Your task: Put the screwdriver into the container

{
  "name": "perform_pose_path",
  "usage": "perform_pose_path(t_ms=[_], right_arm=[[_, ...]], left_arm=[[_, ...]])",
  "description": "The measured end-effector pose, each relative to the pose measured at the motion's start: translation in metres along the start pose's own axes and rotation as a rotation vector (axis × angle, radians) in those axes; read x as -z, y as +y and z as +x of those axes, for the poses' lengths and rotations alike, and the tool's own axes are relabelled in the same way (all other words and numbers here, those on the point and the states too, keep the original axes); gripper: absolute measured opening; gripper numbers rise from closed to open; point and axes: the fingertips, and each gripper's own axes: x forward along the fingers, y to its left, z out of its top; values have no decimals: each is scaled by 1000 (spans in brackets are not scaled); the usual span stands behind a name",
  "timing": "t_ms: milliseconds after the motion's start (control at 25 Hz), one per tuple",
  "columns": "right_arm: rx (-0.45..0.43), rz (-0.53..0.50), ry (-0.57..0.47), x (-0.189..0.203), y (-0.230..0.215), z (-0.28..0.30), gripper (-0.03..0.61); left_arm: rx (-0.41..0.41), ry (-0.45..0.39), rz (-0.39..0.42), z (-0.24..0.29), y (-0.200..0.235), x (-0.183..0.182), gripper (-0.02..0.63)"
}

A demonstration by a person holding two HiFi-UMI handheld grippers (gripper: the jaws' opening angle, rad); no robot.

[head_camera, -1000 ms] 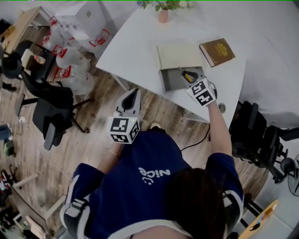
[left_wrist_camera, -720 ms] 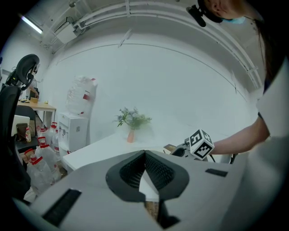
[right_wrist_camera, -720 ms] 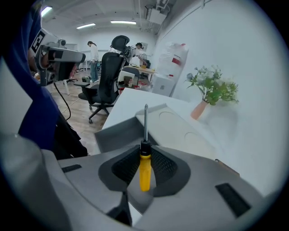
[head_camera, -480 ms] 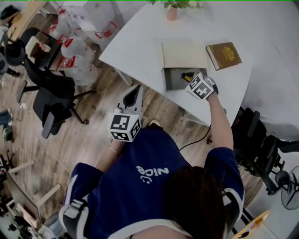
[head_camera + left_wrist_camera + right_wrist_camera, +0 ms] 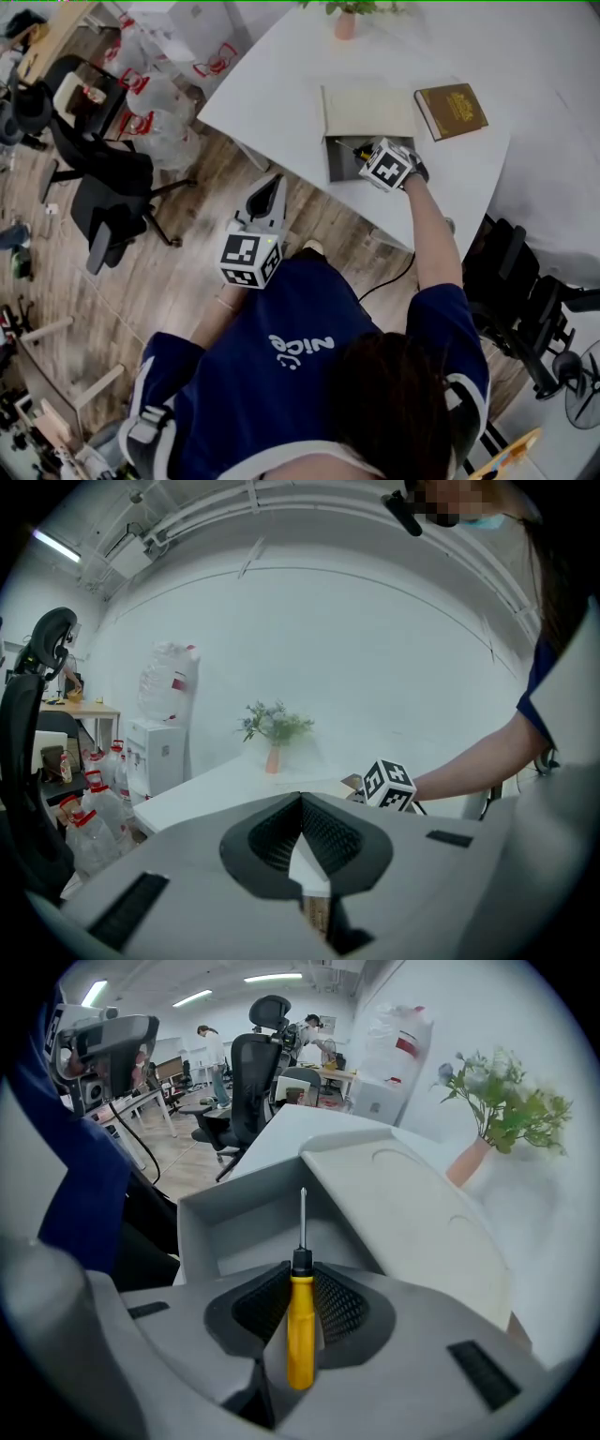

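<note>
1. Over the open container (image 5: 202, 1232), at the near edge of the table (image 5: 281, 94): right gripper (image 5: 302, 1288), jaws pinching 1 screwdriver (image 5: 300, 1335) by its yellow handle, shaft pointing into the box.
2. Off the table, before the torso: left gripper (image 5: 302, 827), jaws pressed together, nothing between them.
3. Step in hand, as judged: carrying the tool in, not yet released.
4. Next move calls for lowering the tool toward the container floor, then spreading the jaws, clear of the raised lid (image 5: 403, 1194).
</note>
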Motion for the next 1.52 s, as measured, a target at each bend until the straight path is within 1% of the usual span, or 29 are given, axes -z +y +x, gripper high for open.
perform_pose_path(t_ms=[200, 360, 520, 680, 800, 880, 1080, 1360, 1520], right_arm=[[-13, 27, 33, 11, -2, 12, 91], [-29, 35, 38, 11, 1, 17, 91], [-10, 57, 38, 13, -2, 18, 95], [17, 131, 5, 11, -8, 13, 143], [28, 164, -16, 10, -6, 8, 153], [44, 196, -52, 6, -4, 1, 153], [109, 311, -204, -12, -6, -31, 153], [278, 438, -359, -19, -6, -90, 152], [385, 517, -471, -24, 1, -128, 152]], left_arm=[[-36, -1, 5, -3, 6, -1, 17], [-47, 4, 4, -5, 10, 0, 17], [-45, 4, 0, -3, 9, 2, 17], [-35, 5, -3, -3, 9, 2, 17], [-17, 10, -8, -2, 7, 4, 17], [1, 9, -8, -2, 4, 4, 17], [52, -5, 1, -2, -1, -1, 17], [136, -18, 3, -1, -9, -4, 17], [191, -21, 6, -2, -15, -6, 17]])
